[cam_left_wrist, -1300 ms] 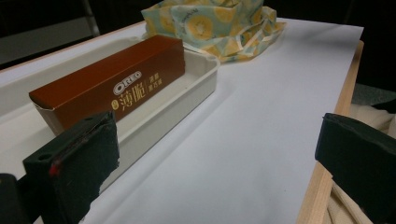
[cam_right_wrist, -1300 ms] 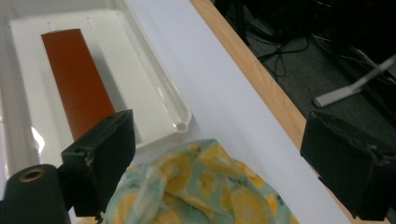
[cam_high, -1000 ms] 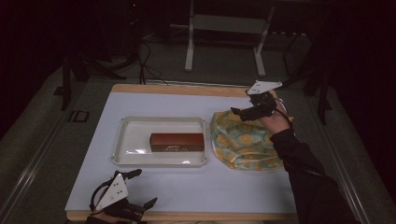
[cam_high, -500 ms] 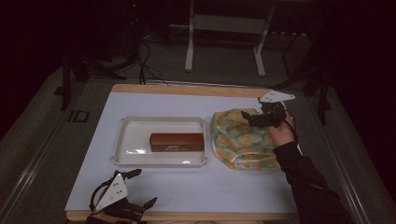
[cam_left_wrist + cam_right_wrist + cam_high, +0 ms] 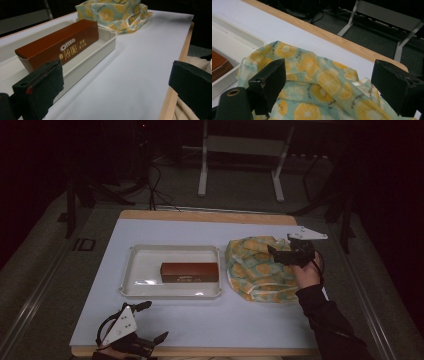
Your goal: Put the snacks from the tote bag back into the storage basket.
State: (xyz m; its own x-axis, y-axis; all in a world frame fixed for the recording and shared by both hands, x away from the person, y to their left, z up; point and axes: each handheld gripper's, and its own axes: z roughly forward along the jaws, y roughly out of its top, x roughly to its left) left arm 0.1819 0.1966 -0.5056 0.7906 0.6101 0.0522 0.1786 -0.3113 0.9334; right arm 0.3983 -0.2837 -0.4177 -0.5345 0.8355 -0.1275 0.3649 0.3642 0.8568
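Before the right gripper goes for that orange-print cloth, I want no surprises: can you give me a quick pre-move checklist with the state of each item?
1. Right gripper jaws open, having just closed slightly: ok.
2. Nothing between those jaws yet; cloth lies below them: ok.
3. Cloth lies beside the white tray, not in it: ok.
4. Brown Oreo box lies flat inside the tray: ok.
5. Left gripper open, at the table's near edge, away from the cloth: ok.
6. Anything wrapped under the cloth: cannot tell.
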